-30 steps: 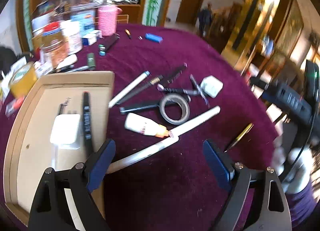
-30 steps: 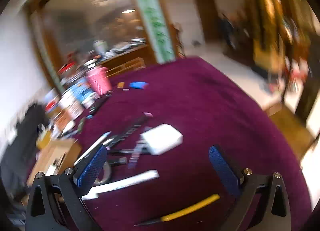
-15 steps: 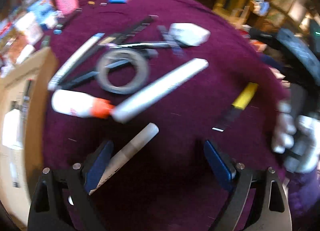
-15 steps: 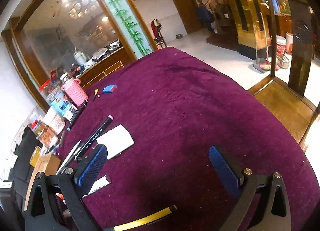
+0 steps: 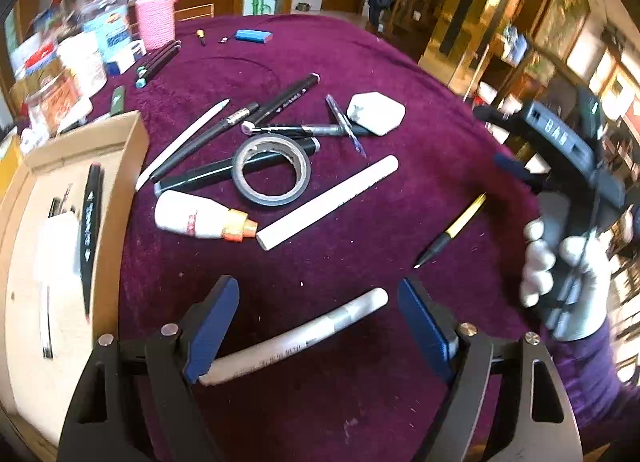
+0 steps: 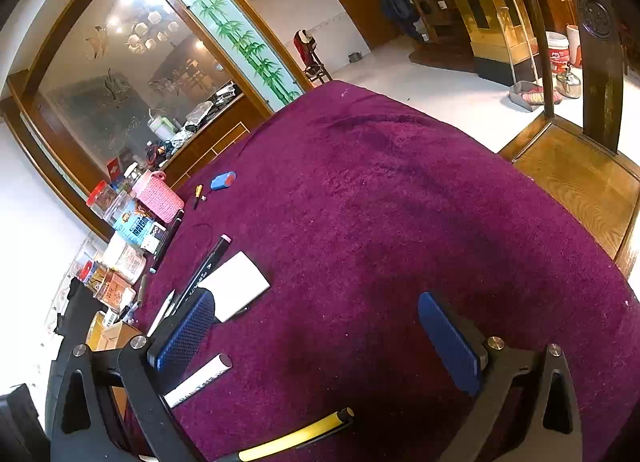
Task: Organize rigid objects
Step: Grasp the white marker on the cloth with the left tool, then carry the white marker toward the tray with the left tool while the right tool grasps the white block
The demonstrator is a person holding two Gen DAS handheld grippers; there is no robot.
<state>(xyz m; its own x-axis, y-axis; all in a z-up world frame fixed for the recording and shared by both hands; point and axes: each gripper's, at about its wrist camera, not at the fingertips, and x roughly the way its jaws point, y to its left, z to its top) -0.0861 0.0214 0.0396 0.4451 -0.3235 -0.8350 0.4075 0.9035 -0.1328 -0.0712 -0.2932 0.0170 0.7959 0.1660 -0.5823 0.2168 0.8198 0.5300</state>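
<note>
A: Your left gripper (image 5: 318, 312) hangs low over the purple cloth (image 5: 360, 62) with its jaws closing. A white marker (image 5: 296, 342) lies slantwise between them; its near end sits at the left pad, and the right pad stands clear of it.

B: And your right gripper (image 6: 320, 336)?

A: Spread wide, nothing but bare cloth between the pads. A yellow pen (image 6: 296, 436) lies just under it, and a white tube (image 6: 199, 380) pokes out beside its left finger.

B: What lies beyond your left one?

A: A glue bottle (image 5: 202, 218) with an orange cap, tip to end with a long white stick (image 5: 328, 202). Behind them a roll of grey tape (image 5: 272, 170) rests on a black marker, with more pens and a white eraser (image 5: 375, 113) past that. The cardboard tray (image 5: 132, 142) sits to the left, already holding a black marker (image 5: 90, 218). Your gloved right hand (image 5: 560, 274) shows at the right edge.
</note>
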